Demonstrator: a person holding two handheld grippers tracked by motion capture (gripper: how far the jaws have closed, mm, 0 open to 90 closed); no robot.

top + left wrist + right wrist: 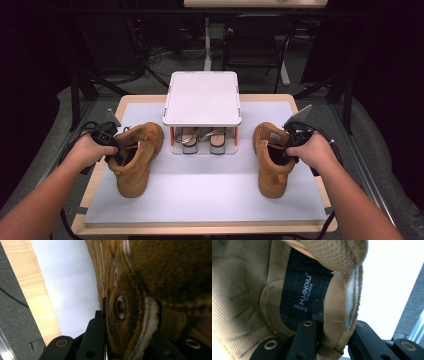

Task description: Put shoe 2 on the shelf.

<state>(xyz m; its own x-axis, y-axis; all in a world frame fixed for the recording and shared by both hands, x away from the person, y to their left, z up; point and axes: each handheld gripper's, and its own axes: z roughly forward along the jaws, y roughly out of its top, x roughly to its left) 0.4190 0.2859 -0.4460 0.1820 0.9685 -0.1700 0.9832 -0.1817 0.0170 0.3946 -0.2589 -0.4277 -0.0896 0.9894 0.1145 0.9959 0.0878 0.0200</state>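
1. Your two forearms enter at the bottom of the high view, nearest the camera, one toward each tan suede ankle boot.
2. Your left gripper (pixel 116 152) is clamped on the collar of the left tan boot (pixel 135 160). In the left gripper view one black jaw lies outside the eyelet flap (pixel 125 315) and the other inside it, the pads pressing on the suede.
3. Your right gripper (pixel 289 149) is likewise closed on the collar of the right tan boot (pixel 271 160). In the right gripper view one jaw sits inside against the black size label (pixel 303 293) and the other outside the padded rim.
4. Both boots stand upright on the pale lilac mat (pixel 205 190), the left at nine o'clock, the right at three o'clock, well apart.
5. At twelve o'clock on the mat stands a white two-tier shoe rack with orange posts (pixel 202 97); a pair of silver sandals (pixel 202 140) rests on its lower shelf.
6. Light wooden tabletop (pixel 100 172) borders the mat.
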